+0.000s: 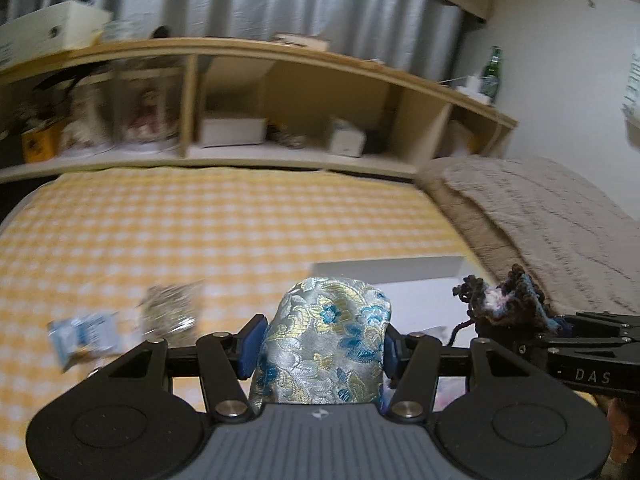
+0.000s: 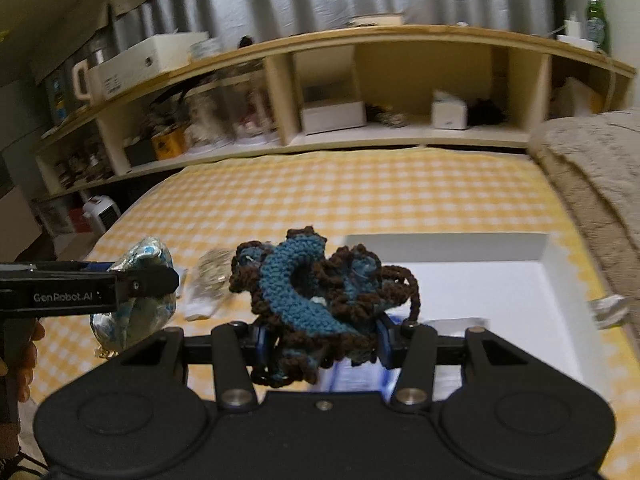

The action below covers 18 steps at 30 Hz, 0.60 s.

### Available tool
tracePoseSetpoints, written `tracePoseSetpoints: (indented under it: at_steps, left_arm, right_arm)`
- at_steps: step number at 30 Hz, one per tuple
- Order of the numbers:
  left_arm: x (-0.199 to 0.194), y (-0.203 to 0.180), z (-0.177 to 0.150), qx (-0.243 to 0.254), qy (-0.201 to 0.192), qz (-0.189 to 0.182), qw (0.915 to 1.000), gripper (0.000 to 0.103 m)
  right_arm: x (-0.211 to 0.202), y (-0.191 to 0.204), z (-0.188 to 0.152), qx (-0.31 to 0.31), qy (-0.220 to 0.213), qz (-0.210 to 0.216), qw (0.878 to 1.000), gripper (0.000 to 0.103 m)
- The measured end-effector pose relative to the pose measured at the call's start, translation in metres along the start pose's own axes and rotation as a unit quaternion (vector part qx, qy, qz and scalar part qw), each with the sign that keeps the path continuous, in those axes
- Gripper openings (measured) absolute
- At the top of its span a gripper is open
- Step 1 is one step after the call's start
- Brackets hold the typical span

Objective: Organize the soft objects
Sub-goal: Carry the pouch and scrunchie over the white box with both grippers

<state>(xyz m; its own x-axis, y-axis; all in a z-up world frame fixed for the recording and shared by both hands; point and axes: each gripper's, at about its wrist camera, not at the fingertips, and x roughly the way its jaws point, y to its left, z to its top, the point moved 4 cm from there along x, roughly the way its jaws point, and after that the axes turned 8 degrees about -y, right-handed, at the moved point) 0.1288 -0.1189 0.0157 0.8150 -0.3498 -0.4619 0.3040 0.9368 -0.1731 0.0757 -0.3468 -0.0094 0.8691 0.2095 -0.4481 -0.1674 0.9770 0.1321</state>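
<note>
My left gripper (image 1: 320, 346) is shut on a silver brocade pouch (image 1: 324, 340) with blue and gold flowers, held above the yellow checked bed. The pouch also shows in the right wrist view (image 2: 136, 284), at the left. My right gripper (image 2: 320, 338) is shut on a blue and brown crocheted piece (image 2: 308, 280), held above the near edge of an open white box (image 2: 500, 292). The crocheted piece shows at the right of the left wrist view (image 1: 504, 304). The white box (image 1: 400, 276) lies just beyond the pouch.
A glittery packet (image 1: 168, 308) and a blue-white packet (image 1: 86, 334) lie on the yellow checked bedspread (image 1: 200, 224). A beige blanket (image 1: 552, 216) is piled at the right. A wooden shelf unit (image 2: 400, 92) with boxes and figurines runs along the head of the bed.
</note>
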Motion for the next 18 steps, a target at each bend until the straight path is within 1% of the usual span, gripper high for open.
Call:
tracePoseSetpoints:
  at_steps: [6,10,13,15,18]
  left_arm:
    - [0.018,-0.051,0.012,0.014,-0.009,-0.038,0.9992,0.057]
    - [0.033,-0.082,0.015,0.010,-0.010,-0.063,0.9979,0.058]
    - [0.049,-0.104,0.013,-0.028,0.002,-0.103,0.9943,0.058]
    - [0.062,-0.118,0.006,-0.061,0.022,-0.133,0.9890,0.058]
    - [0.084,-0.139,-0.007,-0.095,0.046,-0.159,0.9816,0.058]
  right_arm:
    - [-0.024,-0.053,0.015,0.030,-0.026,-0.025,0.999,0.049]
    - [-0.042,-0.086,0.026,0.038,-0.053,-0.045,0.997,0.049]
    - [-0.053,-0.108,0.030,0.043,-0.065,-0.061,0.995,0.050]
    - [-0.059,-0.123,0.030,0.047,-0.071,-0.071,0.994,0.050]
    - [-0.066,-0.141,0.027,0.057,-0.073,-0.081,0.992,0.050]
